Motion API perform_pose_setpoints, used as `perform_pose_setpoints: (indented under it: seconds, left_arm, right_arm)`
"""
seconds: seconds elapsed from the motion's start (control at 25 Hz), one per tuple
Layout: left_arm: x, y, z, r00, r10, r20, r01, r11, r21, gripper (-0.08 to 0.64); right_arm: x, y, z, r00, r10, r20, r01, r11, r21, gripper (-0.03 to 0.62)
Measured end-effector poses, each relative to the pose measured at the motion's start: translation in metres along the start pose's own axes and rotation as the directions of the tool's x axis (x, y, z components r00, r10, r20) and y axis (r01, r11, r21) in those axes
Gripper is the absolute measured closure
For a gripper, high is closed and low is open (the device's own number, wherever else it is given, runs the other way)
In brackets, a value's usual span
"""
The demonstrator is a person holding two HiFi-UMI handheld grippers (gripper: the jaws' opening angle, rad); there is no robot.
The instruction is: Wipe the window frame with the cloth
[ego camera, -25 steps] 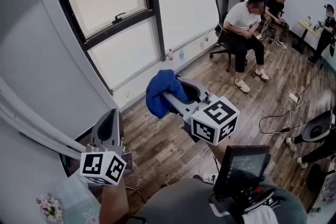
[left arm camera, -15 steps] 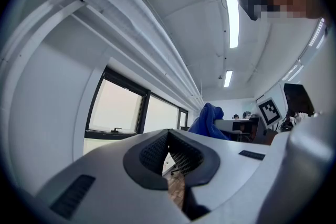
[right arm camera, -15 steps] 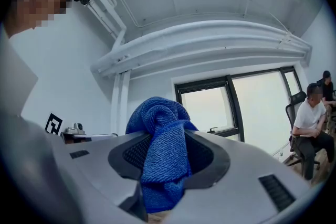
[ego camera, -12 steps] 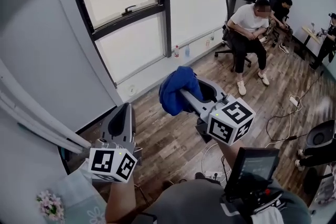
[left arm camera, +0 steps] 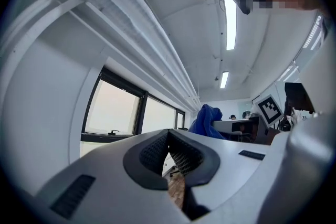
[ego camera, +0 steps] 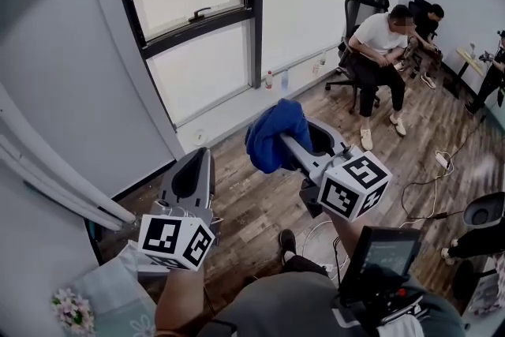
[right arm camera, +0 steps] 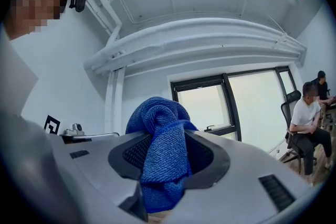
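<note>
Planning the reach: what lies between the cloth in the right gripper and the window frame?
Head view: nothing but bare wood floor between the cloth and window frame; two small bottles stand below it.

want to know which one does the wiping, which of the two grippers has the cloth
The right gripper: its jaws are clamped on the blue cloth, while the left gripper has its jaws together on nothing.

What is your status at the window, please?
Right gripper shut on blue cloth. Left gripper shut, empty. Window frame ahead, cloth not yet on it. Nothing seen in the way.
</note>
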State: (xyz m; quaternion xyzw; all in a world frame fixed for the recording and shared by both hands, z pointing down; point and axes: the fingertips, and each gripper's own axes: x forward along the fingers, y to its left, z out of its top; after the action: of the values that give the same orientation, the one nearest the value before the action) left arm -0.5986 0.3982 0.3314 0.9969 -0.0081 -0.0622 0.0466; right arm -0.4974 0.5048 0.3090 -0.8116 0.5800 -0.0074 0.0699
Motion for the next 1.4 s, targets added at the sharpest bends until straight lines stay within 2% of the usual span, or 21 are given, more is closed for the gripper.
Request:
perform_pose_setpoints:
  seconds: [0.24, 0.36, 0.56, 0.76, 1.04, 1.28, 1.4]
  left_arm:
    - [0.042, 0.013, 0.006, 0.999, 0.034, -0.035, -0.031, 0.996, 0.081, 0.551]
    - [0.070, 0.022, 0.007, 0.997, 0.056, -0.045, -0.051, 0.994, 0.093, 0.551]
    - [0.129, 0.043, 0.007, 0.994, 0.102, -0.047, -0.097, 0.991, 0.087, 0.551]
    - [0.208, 0.054, 0.008, 0.993, 0.098, -0.067, -0.091, 0.991, 0.100, 0.551]
    - [0.285, 0.070, -0.002, 0.986, 0.146, -0.080, -0.137, 0.985, 0.108, 0.551]
    - [0.319, 0.094, -0.011, 0.983, 0.157, -0.094, -0.146, 0.982, 0.118, 0.551]
    - [0.332, 0.124, -0.017, 0.977, 0.176, -0.122, -0.166, 0.982, 0.090, 0.551]
  right_arm:
    - [0.033, -0.034, 0.002, 0.999, 0.011, 0.033, -0.012, 0.999, 0.030, 0.423]
    - [0.050, -0.059, 0.009, 0.998, 0.035, 0.058, -0.038, 0.998, 0.047, 0.423]
    - [0.084, -0.114, 0.018, 0.997, 0.049, 0.067, -0.053, 0.997, 0.050, 0.423]
    - [0.118, -0.173, 0.020, 0.996, 0.060, 0.069, -0.066, 0.994, 0.083, 0.423]
    - [0.156, -0.243, 0.029, 0.993, 0.100, 0.067, -0.106, 0.991, 0.083, 0.423]
    - [0.200, -0.273, 0.027, 0.992, 0.115, 0.052, -0.119, 0.990, 0.078, 0.423]
    - [0.230, -0.279, 0.023, 0.992, 0.113, 0.055, -0.118, 0.988, 0.096, 0.423]
